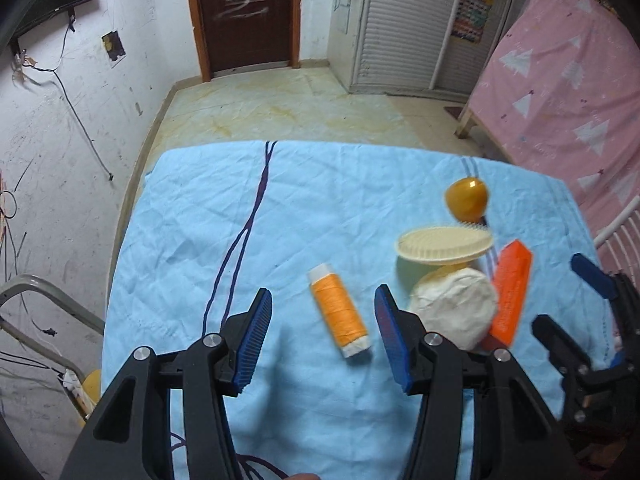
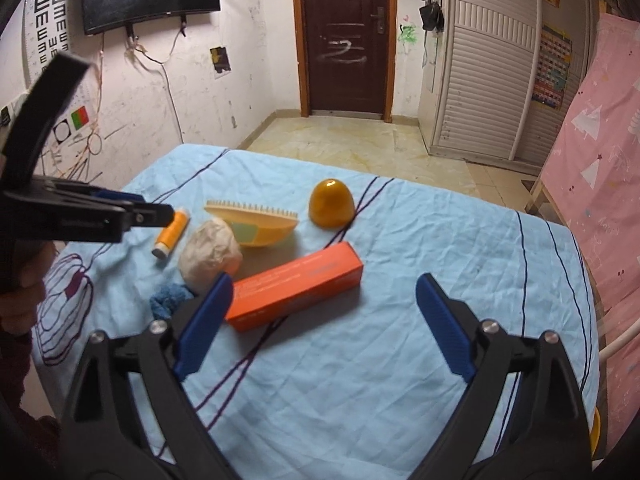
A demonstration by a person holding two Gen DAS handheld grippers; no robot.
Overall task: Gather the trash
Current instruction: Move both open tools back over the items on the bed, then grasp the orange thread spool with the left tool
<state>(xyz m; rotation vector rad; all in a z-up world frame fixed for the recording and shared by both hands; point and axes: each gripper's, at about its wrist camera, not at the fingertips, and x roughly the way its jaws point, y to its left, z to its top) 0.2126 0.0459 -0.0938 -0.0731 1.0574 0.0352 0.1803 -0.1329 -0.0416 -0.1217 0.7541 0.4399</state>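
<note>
A crumpled white paper ball (image 1: 456, 307) (image 2: 210, 255) lies on the light blue cloth (image 1: 320, 208) (image 2: 360, 360). Beside it are an orange thread spool (image 1: 339, 311) (image 2: 171, 232), a cream and yellow brush (image 1: 444, 245) (image 2: 256, 226), an orange box (image 1: 513, 294) (image 2: 294, 290), an amber dome (image 1: 467, 198) (image 2: 331, 203) and a blue rag (image 2: 170, 298). My left gripper (image 1: 322, 334) is open above the spool, the paper ball just right of its right finger. My right gripper (image 2: 324, 324) is open over the near end of the orange box; it shows at the right of the left wrist view (image 1: 576, 300).
The cloth-covered table ends at the far edge before a tiled floor (image 2: 352, 140) and a dark door (image 2: 344, 36). A pink sheet (image 1: 560, 92) hangs at the right. A scuffed wall with loose cables (image 1: 60, 120) is at the left. A metal frame (image 1: 44, 300) stands at the left.
</note>
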